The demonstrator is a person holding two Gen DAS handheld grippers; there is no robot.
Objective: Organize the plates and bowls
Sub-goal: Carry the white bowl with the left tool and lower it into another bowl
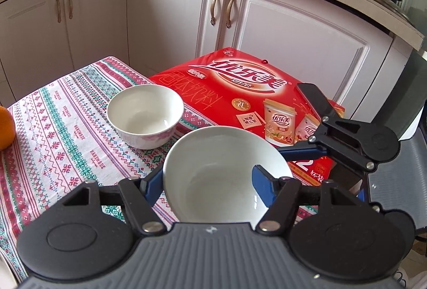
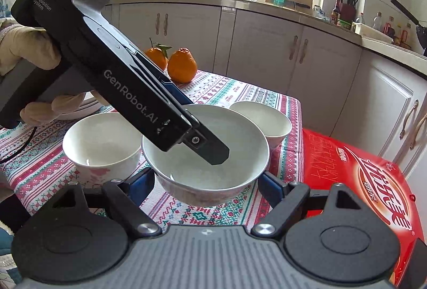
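Note:
A plain white bowl (image 1: 213,182) (image 2: 208,155) hangs a little above the patterned tablecloth (image 1: 53,128), held from two sides. My left gripper (image 1: 208,179) is shut on its wall, with one finger (image 2: 213,152) dipping inside and the other outside the rim. My right gripper (image 2: 205,182) is shut on the bowl's lower body, a blue pad against each side; one of its fingers (image 1: 301,151) shows at the bowl's right edge. A second white bowl with a pink pattern (image 1: 145,115) (image 2: 261,120) stands near the table corner. A third bowl (image 2: 101,139) stands to the left.
A red drinks carton (image 1: 240,91) (image 2: 360,182) lies beside the table's corner. Two oranges (image 2: 181,64) sit at the table's far side, and a white plate's edge (image 2: 80,110) shows under a gloved hand (image 2: 24,43). Kitchen cabinets (image 1: 173,22) stand beyond.

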